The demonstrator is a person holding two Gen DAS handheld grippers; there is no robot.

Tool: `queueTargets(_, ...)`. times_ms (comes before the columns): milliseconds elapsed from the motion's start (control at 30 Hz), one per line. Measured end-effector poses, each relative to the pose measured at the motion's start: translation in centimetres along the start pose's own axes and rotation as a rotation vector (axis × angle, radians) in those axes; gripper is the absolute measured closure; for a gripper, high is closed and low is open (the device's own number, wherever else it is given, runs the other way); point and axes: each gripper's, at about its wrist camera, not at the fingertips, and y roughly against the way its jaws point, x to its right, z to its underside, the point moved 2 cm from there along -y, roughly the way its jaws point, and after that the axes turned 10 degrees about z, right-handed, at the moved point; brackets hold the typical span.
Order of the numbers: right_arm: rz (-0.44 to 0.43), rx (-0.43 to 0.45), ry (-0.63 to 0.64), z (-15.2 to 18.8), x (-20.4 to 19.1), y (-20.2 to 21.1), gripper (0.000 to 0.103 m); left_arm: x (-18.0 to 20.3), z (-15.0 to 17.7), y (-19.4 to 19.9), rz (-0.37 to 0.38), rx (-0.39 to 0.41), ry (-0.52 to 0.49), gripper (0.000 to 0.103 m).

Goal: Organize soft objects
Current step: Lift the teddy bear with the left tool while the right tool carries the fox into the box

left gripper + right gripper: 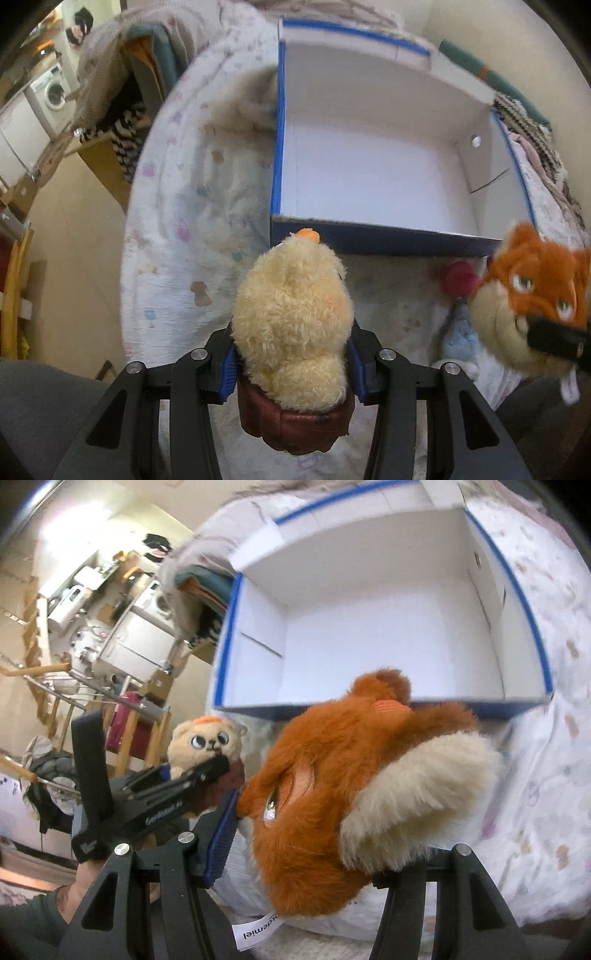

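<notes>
My left gripper [291, 365] is shut on a cream plush bear [291, 325] with an orange tuft and dark red bottom, held above the bed just in front of the box. It also shows in the right wrist view [207, 742], left of the fox. My right gripper [310, 834] is shut on an orange and cream fox plush [354, 794]; the fox shows in the left wrist view [532, 295] at the right edge. An open blue cardboard box [275, 177] with a white inside, nothing visible in it, lies ahead, also in the right wrist view [225, 653].
A white printed bedspread [184, 206] lies under the box. A red ball [460, 280] and a light blue soft item [458, 341] lie on the bed below the fox. Folded blankets [524, 107] sit beside the box. A washing machine [51, 92] and clutter stand far left.
</notes>
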Motion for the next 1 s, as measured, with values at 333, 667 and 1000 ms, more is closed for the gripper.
queueTargets(333,-0.028,0.129,0.063,-4.5,-0.4,3.7,0.042,2.3,-2.9,6.2,-0.017,0.159,-0.080,0.059)
queueTargets(667,0.097,0.161,0.090,-10.4,2.0,2.2,0.042,5.2,-10.1,4.6,-0.012,0.227,-0.140,0.059)
queueTargets(1000,0.137,0.101,0.052,-12.6,5.7,-2.8,0.042,7.3,-12.8,-2.9,-0.044,0.159,-0.195,0.059)
